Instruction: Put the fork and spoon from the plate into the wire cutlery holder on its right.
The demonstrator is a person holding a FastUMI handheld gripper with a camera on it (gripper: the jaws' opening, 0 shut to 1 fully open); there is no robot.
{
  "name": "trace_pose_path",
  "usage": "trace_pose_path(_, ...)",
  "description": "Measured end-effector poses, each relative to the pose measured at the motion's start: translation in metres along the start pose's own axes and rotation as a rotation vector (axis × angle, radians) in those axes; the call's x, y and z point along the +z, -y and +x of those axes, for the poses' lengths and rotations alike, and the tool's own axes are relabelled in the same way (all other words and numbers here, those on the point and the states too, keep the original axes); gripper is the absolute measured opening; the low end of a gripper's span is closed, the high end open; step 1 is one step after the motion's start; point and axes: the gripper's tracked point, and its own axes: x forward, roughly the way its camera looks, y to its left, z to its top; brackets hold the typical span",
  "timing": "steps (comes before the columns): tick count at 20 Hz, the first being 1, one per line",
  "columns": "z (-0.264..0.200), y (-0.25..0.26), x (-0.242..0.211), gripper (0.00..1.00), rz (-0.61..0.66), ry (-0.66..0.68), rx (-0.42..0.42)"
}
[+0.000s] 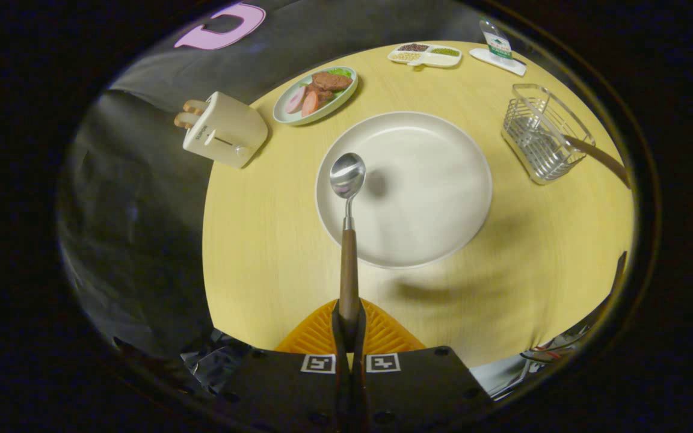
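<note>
Gripper (349, 322) clamped on my spoon (348, 210) by its wooden handle | bowl over plate (437, 180) | wire cutlery holder (542, 135) far right

The one camera rides on the gripper (349, 322) and looks forward along its fingers, tilted down from above the near edge of the round table (250, 240), toward the far booth wall (142, 150).

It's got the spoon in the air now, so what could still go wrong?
The tool pinches only the end of the spoon handle, so the spoon could swing or slip out on the way. The holder is narrow and light-looking; a poorly aimed spoon might catch its rim, tip it or fall on the table.
</note>
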Motion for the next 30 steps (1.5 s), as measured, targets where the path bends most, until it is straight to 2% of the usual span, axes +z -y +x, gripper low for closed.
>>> trace_pose_path(7,-0.081,0.029,0.009,0.04,0.019,0.005,-0.012)
trace_pose_path(11,-0.126,0.057,0.021,0.04,0.05,0.023,-0.046)
trace_pose_path(14,-0.151,0.092,0.035,0.05,0.057,0.035,-0.111)
trace_pose_path(17,-0.169,0.123,0.046,0.05,0.116,0.014,-0.137)
trace_pose_path(23,-0.173,0.187,0.078,0.04,0.083,-0.052,-0.24)
trace_pose_path(30,-0.138,0.215,0.096,0.05,-0.036,-0.161,-0.298)
